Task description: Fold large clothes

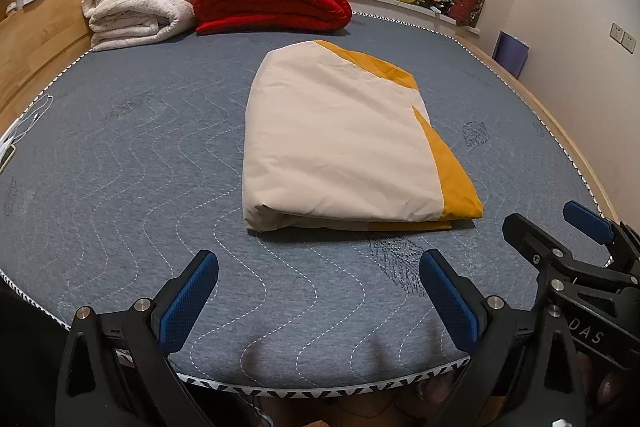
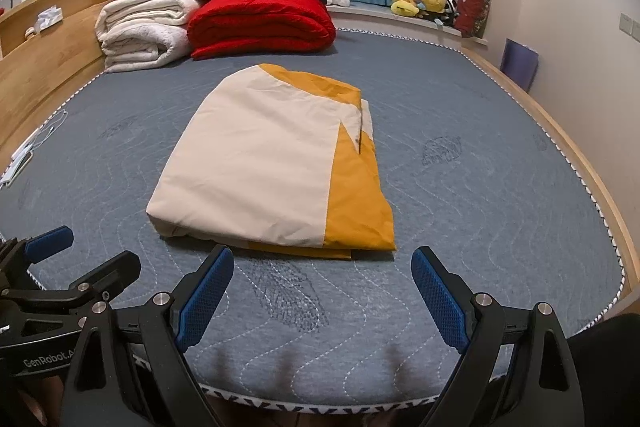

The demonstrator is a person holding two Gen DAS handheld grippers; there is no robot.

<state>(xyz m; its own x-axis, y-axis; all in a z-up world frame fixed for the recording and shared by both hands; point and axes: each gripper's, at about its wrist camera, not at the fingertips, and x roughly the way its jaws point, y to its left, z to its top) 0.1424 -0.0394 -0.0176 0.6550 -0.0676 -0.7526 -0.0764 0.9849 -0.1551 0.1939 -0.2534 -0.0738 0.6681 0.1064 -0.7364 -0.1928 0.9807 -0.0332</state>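
Right wrist view, cream-and-mustard cloth [image 2: 260,163] folded flat, mattress [image 2: 480,187]

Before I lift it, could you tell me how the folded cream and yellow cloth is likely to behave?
The folded cloth lies soft and layered on the mattress, so it will probably droop and may unfold if held by one edge. It looks thin and light for its size. Both the left gripper and right gripper are open, so a two-sided lift seems safer.

A folded cream-and-mustard fabric bundle [image 1: 352,143] lies on the grey-blue quilted mattress [image 1: 120,187]. The left gripper [image 1: 319,267] hangs empty before it, jaws spread (right gripper [image 1: 548,227] beside).
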